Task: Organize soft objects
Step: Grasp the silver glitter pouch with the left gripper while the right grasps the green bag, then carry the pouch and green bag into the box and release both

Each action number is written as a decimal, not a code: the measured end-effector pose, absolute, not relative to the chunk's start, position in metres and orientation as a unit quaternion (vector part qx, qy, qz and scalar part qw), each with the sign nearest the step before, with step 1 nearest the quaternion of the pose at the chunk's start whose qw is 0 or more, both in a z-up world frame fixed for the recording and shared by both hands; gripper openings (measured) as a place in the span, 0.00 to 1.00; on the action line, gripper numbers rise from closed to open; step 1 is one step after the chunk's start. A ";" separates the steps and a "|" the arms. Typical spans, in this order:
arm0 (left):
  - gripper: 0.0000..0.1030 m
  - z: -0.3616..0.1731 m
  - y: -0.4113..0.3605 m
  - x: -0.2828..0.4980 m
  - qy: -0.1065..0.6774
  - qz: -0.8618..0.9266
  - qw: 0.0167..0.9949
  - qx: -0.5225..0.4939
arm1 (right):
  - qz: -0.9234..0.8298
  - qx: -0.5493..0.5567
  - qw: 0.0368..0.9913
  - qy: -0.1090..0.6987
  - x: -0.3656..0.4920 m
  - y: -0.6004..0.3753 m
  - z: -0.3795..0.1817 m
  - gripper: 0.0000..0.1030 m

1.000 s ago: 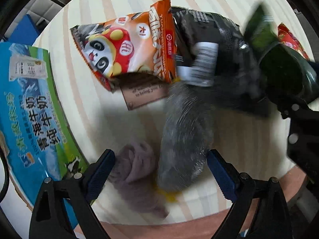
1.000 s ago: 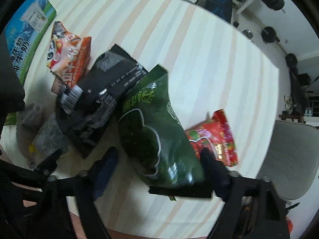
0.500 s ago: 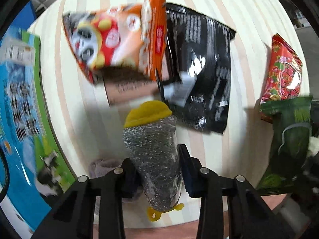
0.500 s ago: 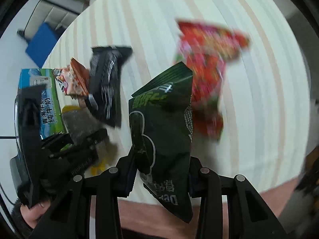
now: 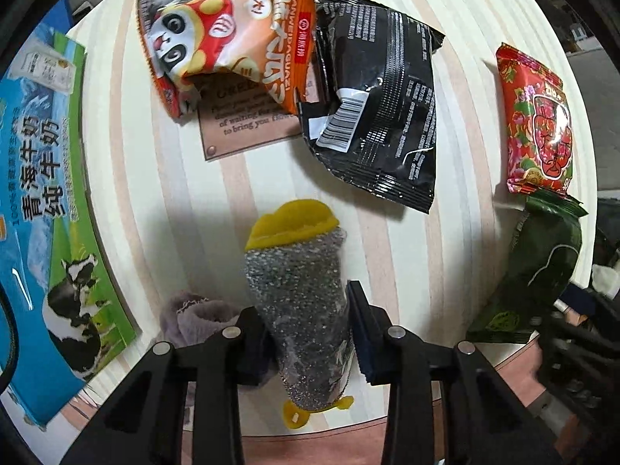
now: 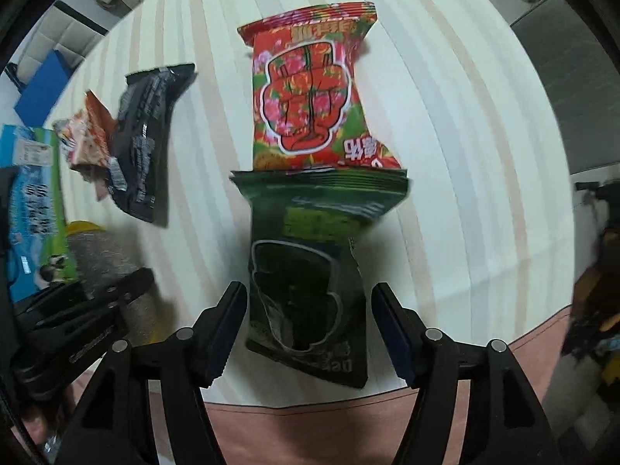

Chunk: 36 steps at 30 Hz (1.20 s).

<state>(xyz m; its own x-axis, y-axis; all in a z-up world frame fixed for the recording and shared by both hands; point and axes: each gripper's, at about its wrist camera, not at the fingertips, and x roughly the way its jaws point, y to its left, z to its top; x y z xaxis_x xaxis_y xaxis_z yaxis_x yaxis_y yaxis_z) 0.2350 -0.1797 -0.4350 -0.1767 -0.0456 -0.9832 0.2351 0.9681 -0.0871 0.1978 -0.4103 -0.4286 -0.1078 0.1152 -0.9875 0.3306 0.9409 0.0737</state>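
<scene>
My left gripper is shut on a grey glittery sock with a yellow toe, held above the striped table. A mauve sock lies just left of it. My right gripper is open around a dark green snack bag that lies flat near the table's front edge, touching neither jaw. A red flowered snack bag lies just beyond the green bag, its near end under the green bag's top edge. An orange panda bag and a black bag lie further back.
A blue and green milk carton box lies along the left edge of the table. A brown card lies under the orange bag. The table's front edge is close below both grippers. The left gripper shows in the right wrist view.
The left gripper closed on the glittery sock and lifted it. The right gripper carried the green bag to the red bag, then opened and let it go.
</scene>
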 end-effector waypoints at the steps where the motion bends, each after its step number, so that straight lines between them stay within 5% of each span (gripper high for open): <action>1: 0.30 -0.434 -0.177 0.232 0.759 -0.109 0.640 0.057 | -0.089 0.146 0.647 0.743 0.198 -0.407 -0.432 0.67; 4: 0.30 -0.419 -0.170 0.222 0.754 -0.117 0.645 0.037 | -0.107 0.157 0.633 0.751 0.189 -0.406 -0.447 0.65; 6: 0.30 -0.406 -0.164 0.218 0.751 -0.126 0.649 0.015 | -0.112 0.162 0.650 0.734 0.186 -0.403 -0.442 0.48; 8: 0.30 -0.399 -0.156 0.214 0.754 -0.140 0.641 -0.017 | -0.128 0.158 0.650 0.732 0.181 -0.399 -0.437 0.45; 17: 0.30 -0.369 -0.110 0.207 0.758 -0.161 0.625 -0.093 | -0.102 0.209 0.668 0.707 0.175 -0.389 -0.393 0.44; 23: 0.30 -0.289 -0.092 0.217 0.707 -0.179 0.680 -0.081 | -0.060 0.220 0.690 0.687 0.176 -0.381 -0.340 0.43; 31: 0.30 -0.204 -0.011 0.255 0.648 -0.141 0.746 -0.064 | 0.059 0.184 0.731 0.654 0.208 -0.280 -0.236 0.43; 36: 0.30 -0.208 0.072 0.279 0.642 -0.071 0.761 -0.058 | 0.136 0.152 0.727 0.655 0.244 -0.175 -0.218 0.43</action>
<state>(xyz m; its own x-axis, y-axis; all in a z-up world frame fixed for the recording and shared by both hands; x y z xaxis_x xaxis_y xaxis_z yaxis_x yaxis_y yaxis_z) 0.2791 0.0725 -0.2077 0.1659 -0.1821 -0.9692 0.0343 0.9833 -0.1789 0.2442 -0.1751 -0.2180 0.1038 0.3977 -0.9116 0.0011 0.9165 0.4000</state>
